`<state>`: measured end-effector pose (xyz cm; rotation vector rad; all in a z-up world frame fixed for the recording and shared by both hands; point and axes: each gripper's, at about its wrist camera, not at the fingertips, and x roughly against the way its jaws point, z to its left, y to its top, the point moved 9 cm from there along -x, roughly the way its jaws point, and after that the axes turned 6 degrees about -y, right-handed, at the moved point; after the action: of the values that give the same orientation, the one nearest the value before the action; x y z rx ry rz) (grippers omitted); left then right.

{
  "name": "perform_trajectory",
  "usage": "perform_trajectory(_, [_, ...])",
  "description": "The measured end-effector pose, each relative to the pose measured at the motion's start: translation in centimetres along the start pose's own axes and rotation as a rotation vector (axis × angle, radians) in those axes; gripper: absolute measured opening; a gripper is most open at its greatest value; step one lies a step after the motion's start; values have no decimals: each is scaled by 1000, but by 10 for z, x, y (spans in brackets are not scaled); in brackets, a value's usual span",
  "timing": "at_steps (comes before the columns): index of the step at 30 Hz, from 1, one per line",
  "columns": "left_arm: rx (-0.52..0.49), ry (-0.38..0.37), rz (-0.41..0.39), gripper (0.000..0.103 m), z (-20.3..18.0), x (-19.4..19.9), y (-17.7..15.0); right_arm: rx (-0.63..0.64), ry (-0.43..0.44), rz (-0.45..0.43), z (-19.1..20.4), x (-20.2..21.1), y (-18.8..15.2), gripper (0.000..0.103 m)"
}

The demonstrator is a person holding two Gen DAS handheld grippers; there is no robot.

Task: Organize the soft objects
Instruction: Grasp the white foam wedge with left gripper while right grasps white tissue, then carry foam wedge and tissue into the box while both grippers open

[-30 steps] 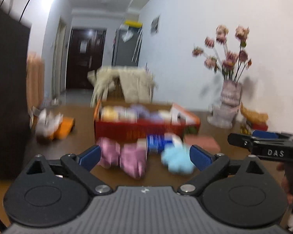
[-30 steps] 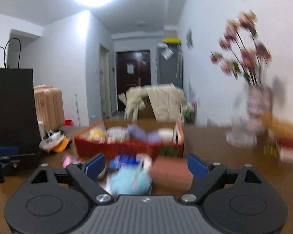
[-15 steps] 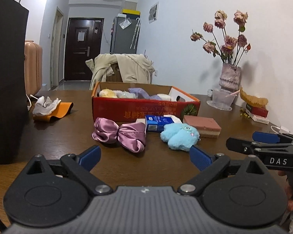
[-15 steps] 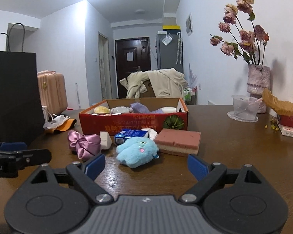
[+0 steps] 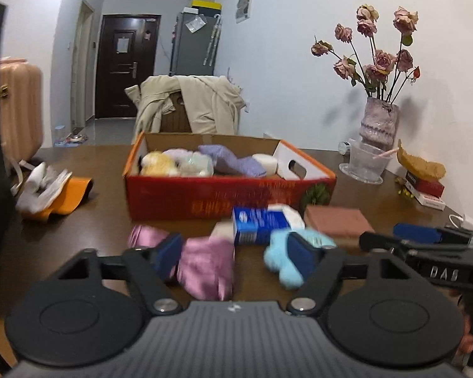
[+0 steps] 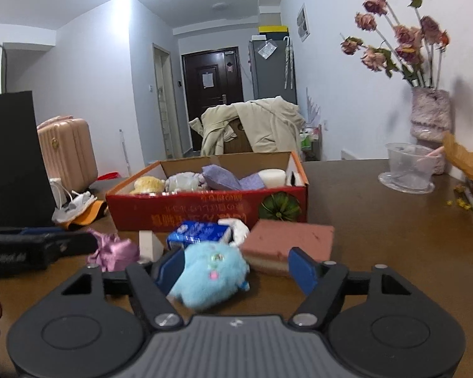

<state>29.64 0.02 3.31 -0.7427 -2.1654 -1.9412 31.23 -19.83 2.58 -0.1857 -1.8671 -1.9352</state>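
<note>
On the brown table, a red cardboard box [image 5: 224, 195] [image 6: 205, 211] holds several soft items. In front of it lie a pink satin bow [image 5: 205, 264] [image 6: 113, 252], a light blue plush [image 5: 280, 264] [image 6: 211, 271], a blue packet [image 5: 255, 223] [image 6: 198, 231] and a pink sponge [image 5: 337, 220] [image 6: 287, 242]. My left gripper [image 5: 236, 255] is closing, with the bow's right lobe between its fingers and the pads not pressing it. My right gripper [image 6: 236, 271] is closing around the plush, which lies near the left pad and apart from the right one.
A black paper bag [image 6: 12, 157] stands at the table's left. Near it lie orange and white cloths [image 5: 47, 192]. A vase of dried roses [image 5: 378, 123] and a clear plastic bowl [image 6: 406, 167] stand at the right. A coat-draped chair [image 5: 186, 107] is behind the box.
Both grippers have moved forward to the objects in front of the box. Their jaws have narrowed. The bow and the plush now sit between the fingers.
</note>
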Motion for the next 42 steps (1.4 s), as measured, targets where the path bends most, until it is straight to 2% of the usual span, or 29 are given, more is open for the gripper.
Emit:
perform_trajectory(2, [-2,-8,30,63,3,-23,9,0,17,4,3,-13,7,69])
perform_trajectory(3, [-1,11,58,57,6,-35,12,4,22,4,4,-19,9,68])
perform_trajectory(7, [-6,40,169,40,15,-81,6,41,34,24,6,-47,20,57])
perform_trajectory(10, [5,31,208,36,19,-98,-2,75,26,48,5,-70,27,47])
perform_trajectory(12, [9,30,216,33,20,-103,-8,102,27,63,5,-87,31,42])
perform_trajectory(14, [0,25,218,25,19,-107,-11,153,43,93,9,-108,33,34])
perform_trajectory(15, [-6,31,212,20,20,-107,-12,178,50,111,12,-118,33,26])
perform_trajectory(16, [-8,35,203,19,20,-107,-12,209,52,139,15,-128,31,21])
perform_trajectory(19, [17,1,193,18,22,-105,-9,266,32,217,17,-152,24,19])
perform_trajectory(23, [18,-38,139,18,16,-96,2,358,54,302,26,-166,7,17])
perform_trajectory(24, [18,-45,123,18,15,-93,5,351,51,299,26,-166,7,17])
perform_trajectory(27, [17,-47,86,18,13,-83,14,313,43,272,25,-160,13,6])
perform_trajectory(30, [21,-40,35,18,12,-67,28,283,31,207,21,-140,29,6])
perform_trajectory(36, [48,-30,-9,18,4,-29,37,216,19,44,8,-72,70,6])
perform_trajectory(39, [44,-45,-31,18,-5,-9,37,197,55,12,8,-40,74,6])
perform_trajectory(42, [32,-40,-24,18,-13,-6,37,191,73,13,8,-28,70,6])
